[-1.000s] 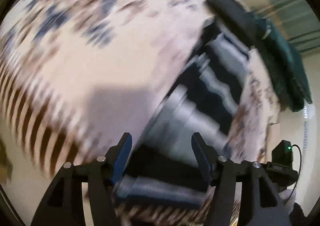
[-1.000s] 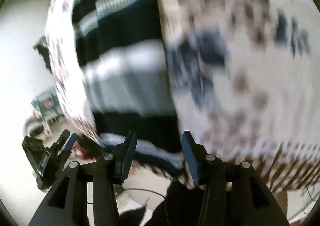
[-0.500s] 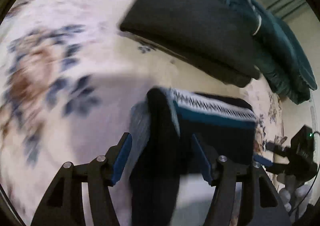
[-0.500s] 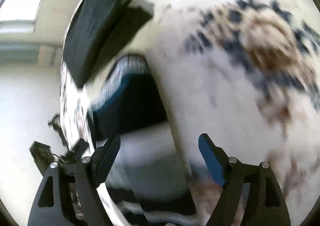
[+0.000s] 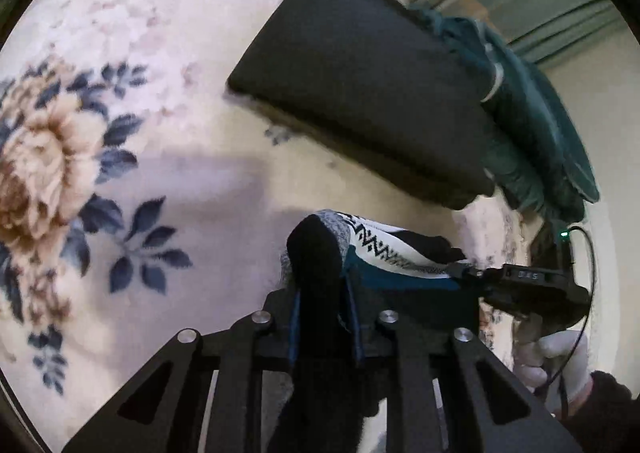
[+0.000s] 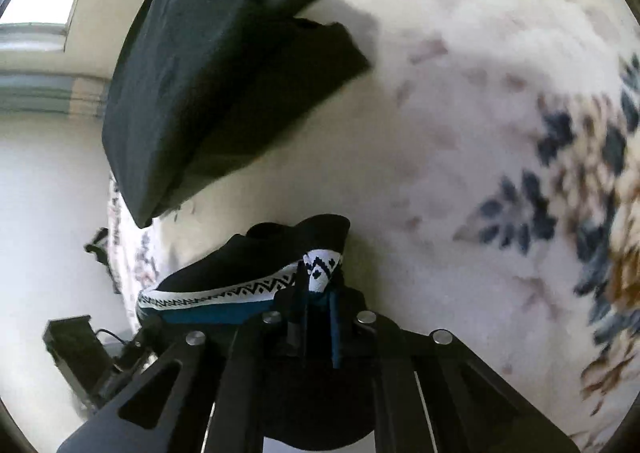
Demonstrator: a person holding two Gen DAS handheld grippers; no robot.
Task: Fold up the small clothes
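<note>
While you hold both grippers over the floral cloth [image 5: 168, 157], that cream spread with blue leaves and tan blooms fills most of each view. In your left view a tan flower sits at 9 o'clock; in your right view the blurred flowers run from 3 to 4 o'clock.

Next in size is the black folded pile [image 5: 360, 93], lying on the cloth at 1 o'clock in the left view and at 11 o'clock in the right view [image 6: 208, 73]. Just behind it in the left view, at 2 o'clock, a teal garment [image 5: 532, 133] is bunched against its far edge.

The small garment [image 5: 384, 253], black with a white zigzag band and a teal stripe, hangs between your two grippers, near the black pile but apart from it. It sits at 5 o'clock in the left view and at 7 o'clock in the right view [image 6: 248, 269].

Your left gripper [image 5: 322, 293] has just been closing and now pinches a black fold of that garment. Your right gripper [image 6: 318, 297] has also just been closing and pinches the garment's patterned corner, jaws nearly together.

At 4 o'clock in the left view, your gloved hand [image 5: 556, 357] grips the right gripper's handle.
</note>
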